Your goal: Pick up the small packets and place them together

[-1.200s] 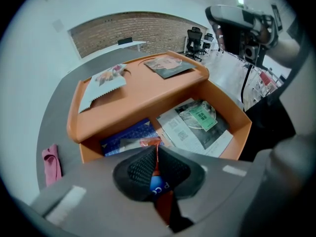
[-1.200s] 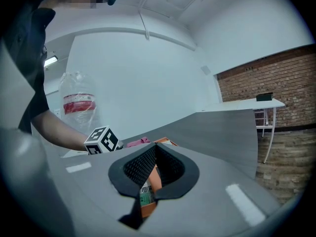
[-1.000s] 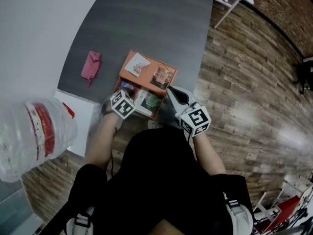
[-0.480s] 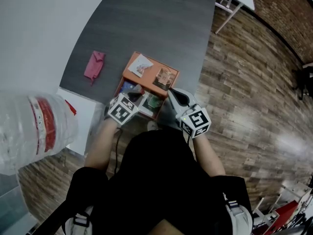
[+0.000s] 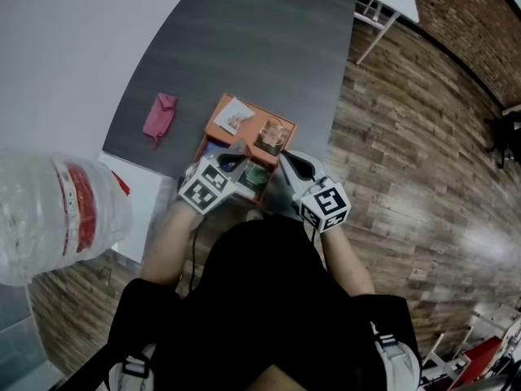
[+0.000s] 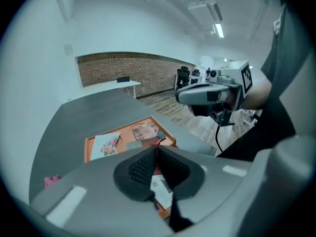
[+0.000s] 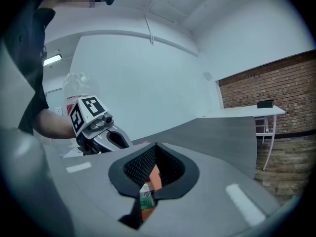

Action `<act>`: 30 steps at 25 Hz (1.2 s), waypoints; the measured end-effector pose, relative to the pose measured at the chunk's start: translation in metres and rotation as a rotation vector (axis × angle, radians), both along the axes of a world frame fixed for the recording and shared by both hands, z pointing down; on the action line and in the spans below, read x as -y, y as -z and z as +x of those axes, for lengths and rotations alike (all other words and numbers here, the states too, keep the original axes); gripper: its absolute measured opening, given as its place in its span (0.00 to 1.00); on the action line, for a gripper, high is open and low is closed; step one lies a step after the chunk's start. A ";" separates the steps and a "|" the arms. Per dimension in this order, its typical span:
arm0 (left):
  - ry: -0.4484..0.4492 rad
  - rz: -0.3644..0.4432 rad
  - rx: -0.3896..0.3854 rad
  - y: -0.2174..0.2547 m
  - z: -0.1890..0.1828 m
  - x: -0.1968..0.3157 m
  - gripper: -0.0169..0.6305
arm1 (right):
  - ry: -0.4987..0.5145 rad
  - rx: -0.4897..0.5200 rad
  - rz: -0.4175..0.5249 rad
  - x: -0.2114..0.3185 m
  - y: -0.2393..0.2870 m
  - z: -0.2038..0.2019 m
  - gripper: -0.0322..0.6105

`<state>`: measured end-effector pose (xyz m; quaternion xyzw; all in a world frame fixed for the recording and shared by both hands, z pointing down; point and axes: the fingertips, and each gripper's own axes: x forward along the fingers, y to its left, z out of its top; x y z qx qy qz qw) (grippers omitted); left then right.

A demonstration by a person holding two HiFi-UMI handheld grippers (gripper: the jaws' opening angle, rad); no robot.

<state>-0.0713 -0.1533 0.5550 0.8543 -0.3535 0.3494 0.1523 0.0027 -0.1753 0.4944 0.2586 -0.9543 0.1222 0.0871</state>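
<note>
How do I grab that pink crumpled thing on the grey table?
Probably pinch the pink crumpled thing across its narrow middle, coming from above: it lies flat, long and slim, alone on the grey table, left of the orange tray.

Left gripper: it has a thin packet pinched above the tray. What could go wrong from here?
The left gripper pinches the thin packet only at its jaw tips, so it may slip out. The right gripper hangs close by at the edge of the orange tray; a sideways move could bump them.
</note>
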 end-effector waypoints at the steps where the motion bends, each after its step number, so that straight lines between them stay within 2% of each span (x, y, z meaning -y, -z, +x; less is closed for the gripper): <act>1: -0.010 0.017 0.000 0.002 0.003 0.005 0.04 | -0.003 0.001 0.004 0.001 0.001 0.001 0.05; 10: -0.105 0.088 0.044 -0.003 0.040 0.048 0.04 | -0.073 -0.004 0.012 0.009 0.005 0.025 0.05; 15: -0.159 0.110 0.137 -0.021 0.052 0.067 0.04 | -0.116 -0.013 0.005 0.011 0.003 0.040 0.05; 22: -0.240 0.095 0.262 -0.049 0.060 0.075 0.04 | -0.163 -0.015 -0.010 0.015 -0.003 0.056 0.05; 27: -0.257 0.063 0.282 -0.059 0.062 0.075 0.05 | -0.167 -0.008 -0.021 0.017 -0.006 0.056 0.05; 28: -0.259 0.060 0.282 -0.061 0.063 0.075 0.06 | -0.166 -0.008 -0.023 0.018 -0.007 0.056 0.05; 30: -0.254 0.043 0.269 -0.063 0.064 0.074 0.16 | -0.162 -0.010 -0.023 0.019 -0.007 0.056 0.05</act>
